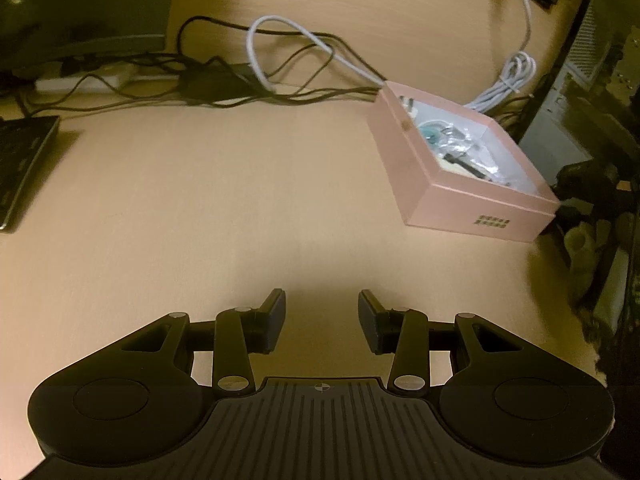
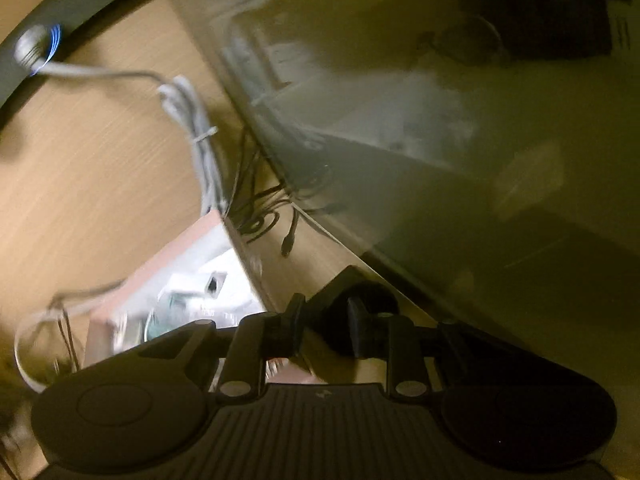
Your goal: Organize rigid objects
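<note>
Left wrist view: left gripper [image 1: 322, 320] poised above bare wooden desk [image 1: 200, 200], jaws spread wide, nothing between the pads. Ahead and to the right, open pink box [image 1: 448, 196] resting on the desk, holding a jumble of small items in clear wrapping [image 1: 460, 148], among them something teal and something black. Behind the box, tangle of black cables [image 1: 240, 80] and a looping white cable [image 1: 280, 40] strung across the desk toward a white power strip [image 1: 88, 80]. Dark keyboard edge [image 1: 20, 160] at far left, dark monitor [image 1: 80, 0] above it. Computer case [image 1: 580, 100] standing just beyond the box at right.

Right wrist view: heavily blurred and tilted. Right gripper [image 2: 324, 320] narrowed to a small gap, nothing visibly clamped between the pads; dark rounded shape just behind the fingertips too smeared to identify. Pink box [image 2: 160, 272] at lower left, partly hidden by the gripper body, pale wrapped contents visible inside. Bundled white cable [image 2: 200, 140] lying on the desk [image 2: 80, 160] beyond it. Glass side panel of the computer case [image 2: 440, 140] filling the right half of the frame.
</note>
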`<state>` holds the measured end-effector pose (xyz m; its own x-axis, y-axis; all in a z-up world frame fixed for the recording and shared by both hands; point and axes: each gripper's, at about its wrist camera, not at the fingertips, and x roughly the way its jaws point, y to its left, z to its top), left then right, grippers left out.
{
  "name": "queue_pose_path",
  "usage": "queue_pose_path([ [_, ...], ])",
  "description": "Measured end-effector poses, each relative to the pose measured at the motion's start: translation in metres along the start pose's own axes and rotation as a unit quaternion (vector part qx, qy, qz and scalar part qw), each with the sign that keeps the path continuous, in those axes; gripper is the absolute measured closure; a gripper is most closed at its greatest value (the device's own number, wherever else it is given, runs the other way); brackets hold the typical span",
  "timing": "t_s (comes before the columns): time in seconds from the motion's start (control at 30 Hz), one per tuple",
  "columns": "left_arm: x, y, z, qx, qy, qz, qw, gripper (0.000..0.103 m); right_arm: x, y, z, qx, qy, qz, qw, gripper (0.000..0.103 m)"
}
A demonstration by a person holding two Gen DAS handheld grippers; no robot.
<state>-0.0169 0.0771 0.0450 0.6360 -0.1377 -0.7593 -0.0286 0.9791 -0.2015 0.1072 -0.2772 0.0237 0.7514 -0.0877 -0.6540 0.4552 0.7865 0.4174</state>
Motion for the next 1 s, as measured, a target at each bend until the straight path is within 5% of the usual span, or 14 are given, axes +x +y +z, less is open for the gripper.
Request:
queue_pose_path([
  [0.17,-0.001,0.010,0.005,-0.004,0.001,0.010,0.9999,0.059,-0.004,0.003,-0.001,-0.003,-0.008,0.010,1.000,0.098],
  [0.37,0.010,-0.008,0.006,0.016,0.010,-0.021,0.9996,0.059,-0.057,-0.009,-0.026,-0.062,0.011,0.023,0.998,0.100],
  [0.53,0.021,-0.036,0.000,0.037,0.020,-0.056,0.9975,0.059,-0.104,-0.023,-0.061,-0.100,0.078,0.094,0.988,0.100],
  [0.63,0.022,-0.052,-0.005,0.048,0.020,-0.071,0.9962,0.059,-0.115,-0.026,-0.071,-0.126,0.109,0.132,0.977,0.089],
  [0.77,0.017,-0.063,-0.008,0.054,0.014,-0.079,0.9953,0.059,-0.131,-0.030,-0.075,-0.190,0.114,0.138,0.965,0.039],
  [0.87,0.011,-0.061,-0.010,0.049,0.012,-0.069,0.9963,0.059,-0.150,-0.029,-0.082,-0.285,0.073,0.136,0.946,0.035],
  [1.0,0.007,-0.060,-0.010,0.048,0.013,-0.059,0.9970,0.059,-0.154,-0.012,-0.101,-0.429,0.002,0.116,0.896,0.027],
])
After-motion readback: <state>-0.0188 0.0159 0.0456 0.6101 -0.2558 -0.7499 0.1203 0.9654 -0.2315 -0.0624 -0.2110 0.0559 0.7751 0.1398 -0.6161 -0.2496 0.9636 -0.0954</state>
